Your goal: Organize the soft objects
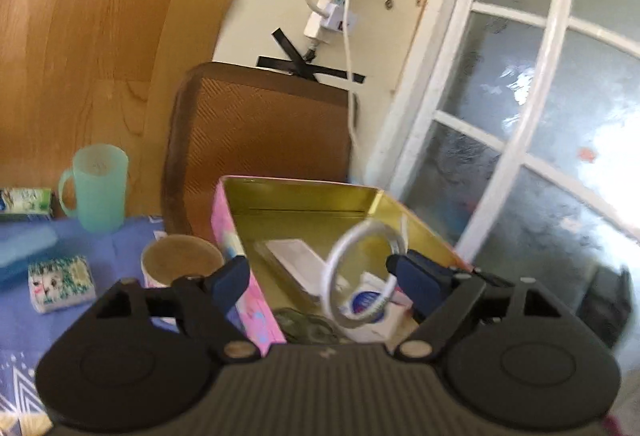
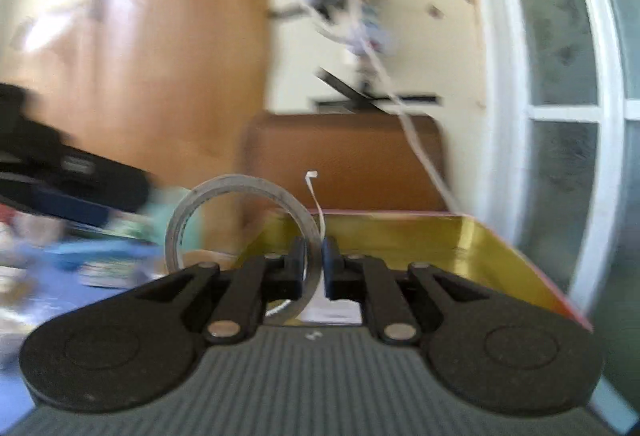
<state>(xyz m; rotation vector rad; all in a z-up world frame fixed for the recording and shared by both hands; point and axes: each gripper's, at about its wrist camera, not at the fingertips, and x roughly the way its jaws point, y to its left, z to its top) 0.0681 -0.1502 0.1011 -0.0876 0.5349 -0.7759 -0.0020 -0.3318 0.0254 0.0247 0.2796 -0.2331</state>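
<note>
The right gripper is clenched on a roll of clear tape, whose band is pinched between the two fingers while the ring stands upright, just in front of the open tin box. The left gripper is released, its jaws standing wide apart above the same box, and a white ring shows between its fingers; whether this ring is touched by either finger cannot be told. The step in hand is judged to be the placing of the roll into the box. It would be done well if the roll were carried over the near wall of the box, lowered until it rests on the contents, and only then let go, so that it is not dropped on edge and left to roll. Inside the box, white packets and a flat white card are seen, so little bare floor is left. To the left of the box stand a paper cup and, farther off, a green plastic mug; a tissue pack with a cat print lies on the blue cloth. Behind the box a brown cushion leans against the wall. A white cable hangs down toward the box's far rim and could be snagged.
</note>
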